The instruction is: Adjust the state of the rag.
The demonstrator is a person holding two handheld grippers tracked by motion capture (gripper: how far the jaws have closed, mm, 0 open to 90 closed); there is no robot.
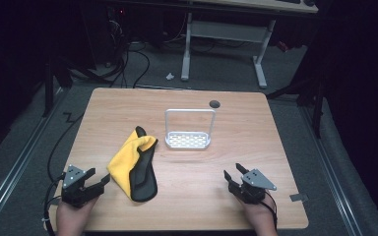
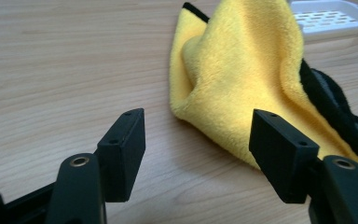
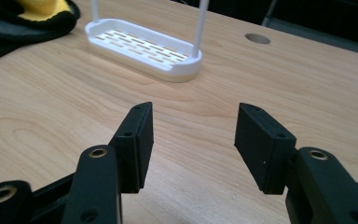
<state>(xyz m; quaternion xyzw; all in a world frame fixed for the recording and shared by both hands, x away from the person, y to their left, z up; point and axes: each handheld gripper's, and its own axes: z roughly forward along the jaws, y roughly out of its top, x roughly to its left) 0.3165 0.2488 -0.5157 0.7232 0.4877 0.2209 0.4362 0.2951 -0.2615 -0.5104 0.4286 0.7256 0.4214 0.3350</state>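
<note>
The room around me is dark, with cables on a grey floor and the white legs of another desk (image 1: 225, 44) beyond the far edge, and under the camera I have a pale wooden worktop (image 1: 256, 132) with a round cable hole (image 1: 214, 103) near its back edge. My left tongs (image 1: 102, 178) sit at the near left corner, held in a hand (image 1: 72, 217) that comes in from the bottom, and their jaws stand wide with nothing between them. Just beside them, toward the middle of the worktop, lies the yellow cloth (image 1: 126, 160), crumpled and folded over so that its black backing shows along the right-hand side and around the near end. In the left gripper view the cloth (image 2: 242, 74) rises in a soft fold just ahead of the jaws, its near hem lying close in front of the right-hand jaw, apart from it as far as I can tell. My right tongs (image 1: 232, 173) rest at the near right, also spread wide and holding nothing, well apart from the cloth. Beyond the cloth, near the centre of the worktop, stands a white slotted tray (image 1: 188, 140) with a tall wire handle arching over it, and the right gripper view looks along its open jaws at this tray (image 3: 140, 46) over bare wood.
</note>
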